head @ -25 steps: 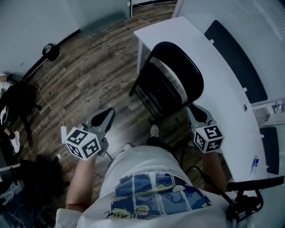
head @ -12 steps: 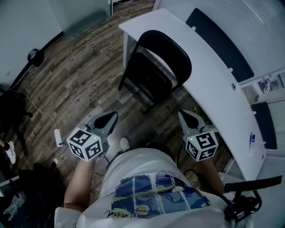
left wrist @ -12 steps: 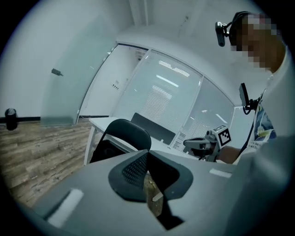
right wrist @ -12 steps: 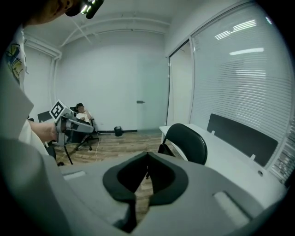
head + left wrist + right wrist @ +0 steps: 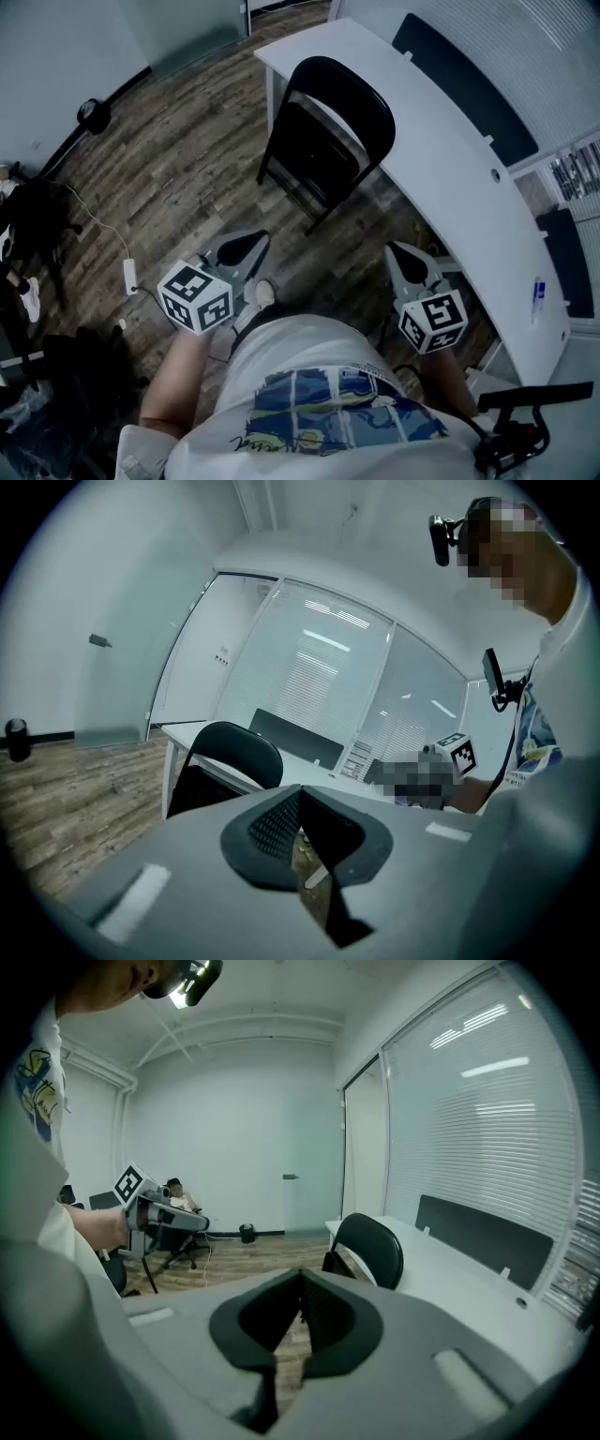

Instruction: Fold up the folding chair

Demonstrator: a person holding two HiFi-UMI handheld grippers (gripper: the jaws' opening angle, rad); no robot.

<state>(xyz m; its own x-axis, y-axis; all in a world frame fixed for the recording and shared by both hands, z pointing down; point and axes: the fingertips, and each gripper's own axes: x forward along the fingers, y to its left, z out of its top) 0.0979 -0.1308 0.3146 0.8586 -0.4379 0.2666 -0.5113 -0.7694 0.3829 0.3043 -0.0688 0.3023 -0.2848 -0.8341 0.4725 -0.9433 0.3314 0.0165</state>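
Observation:
The black folding chair (image 5: 323, 131) stands on the wood floor against the white desk (image 5: 450, 159), its seat looking tipped up flat under the rounded backrest. It also shows in the left gripper view as the chair (image 5: 225, 761) and in the right gripper view as the chair (image 5: 368, 1246). My left gripper (image 5: 246, 246) is shut and empty, well short of the chair on its near left. My right gripper (image 5: 405, 255) is shut and empty too, by the desk edge, apart from the chair. Up close, the left gripper (image 5: 301, 793) and right gripper (image 5: 301, 1277) show pads pressed together.
A dark divider panel (image 5: 464, 75) runs along the desk's far side. A power strip (image 5: 130, 275) with a cable lies on the floor at left, near black bags (image 5: 37, 216). A person sits far back by an office chair (image 5: 178, 1194). Glass walls enclose the room.
Both grippers have drawn back from the chair toward the person's body. The right gripper, which was close beside the chair's lower frame, is now clear of it.

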